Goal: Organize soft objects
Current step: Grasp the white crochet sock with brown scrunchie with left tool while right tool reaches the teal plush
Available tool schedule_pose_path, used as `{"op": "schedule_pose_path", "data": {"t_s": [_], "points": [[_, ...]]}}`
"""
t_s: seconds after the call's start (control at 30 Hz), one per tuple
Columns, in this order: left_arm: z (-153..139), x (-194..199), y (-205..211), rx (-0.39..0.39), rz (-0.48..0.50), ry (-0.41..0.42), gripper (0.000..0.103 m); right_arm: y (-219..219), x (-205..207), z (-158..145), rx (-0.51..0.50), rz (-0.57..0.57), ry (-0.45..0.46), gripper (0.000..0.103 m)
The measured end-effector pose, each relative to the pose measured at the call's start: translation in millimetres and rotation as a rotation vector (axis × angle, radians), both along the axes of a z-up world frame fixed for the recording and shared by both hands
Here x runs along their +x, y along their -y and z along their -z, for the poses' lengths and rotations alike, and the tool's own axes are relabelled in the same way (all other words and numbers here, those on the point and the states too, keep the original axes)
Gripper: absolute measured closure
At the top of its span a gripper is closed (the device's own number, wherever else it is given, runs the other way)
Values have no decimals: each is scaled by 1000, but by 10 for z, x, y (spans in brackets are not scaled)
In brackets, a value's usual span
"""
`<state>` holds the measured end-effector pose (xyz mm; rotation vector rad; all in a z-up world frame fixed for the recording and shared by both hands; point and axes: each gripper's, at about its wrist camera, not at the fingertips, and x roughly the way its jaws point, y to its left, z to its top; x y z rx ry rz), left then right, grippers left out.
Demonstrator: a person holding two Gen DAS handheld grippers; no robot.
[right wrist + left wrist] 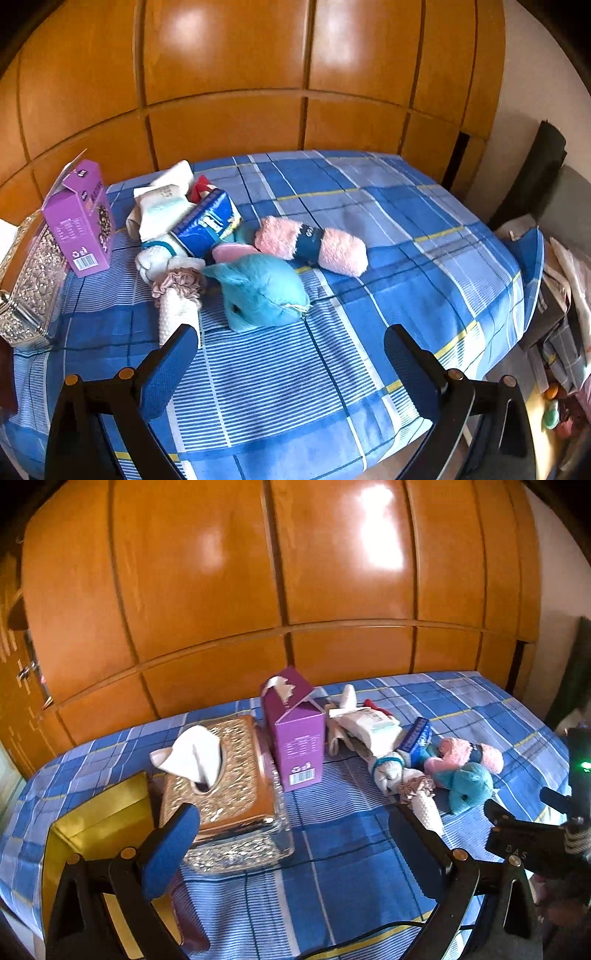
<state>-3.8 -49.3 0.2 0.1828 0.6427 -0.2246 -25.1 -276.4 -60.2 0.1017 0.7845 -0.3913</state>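
A heap of soft things lies on the blue checked bed: a teal plush toy (262, 291) (469, 786), a pink fluffy roll with a dark band (312, 245) (469, 755), a blue packet (207, 225), a white wipes pack (162, 210) (365, 722), and a white sock with a beige frill (177, 299) (417, 790). My right gripper (291, 354) is open and empty, hovering just in front of the teal toy. My left gripper (295, 834) is open and empty, hovering above the bed in front of the boxes.
A gold ornate tissue box (225, 786) and a purple carton (295, 731) stand left of the heap. A yellow box (99, 819) sits at the near left. Wooden wardrobe panels (258, 590) back the bed. Clutter lies past the bed's right edge (554, 295).
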Motion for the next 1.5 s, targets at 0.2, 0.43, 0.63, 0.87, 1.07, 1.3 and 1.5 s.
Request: {"op": "schedule_pose_path", "data": {"t_s": [0.2,0.43,0.63,0.87,1.07,1.3,1.5], "points": [[41,55,150,-1,53,-25,0,96,12,62,17,22,-19,1],[118,288,343,-103,153,-164,0,212,26,143,39,47,-43,1],[355,560,726,-83,255,-295,3,350,27,196,56,85,-57,1],[689,795,994,-81,301,-409,14,452,36,289,74,111,-91,1],[962,911,1212,-43,299,-463,30,528,34,364,100,130,-106,1],[1190,1017,1436,5,294,-487,40,552,34,442,112,134,-122,1],[1220,1006,1393,-27,326,-496,82,587,40,525,153,137,-139,3]]}}
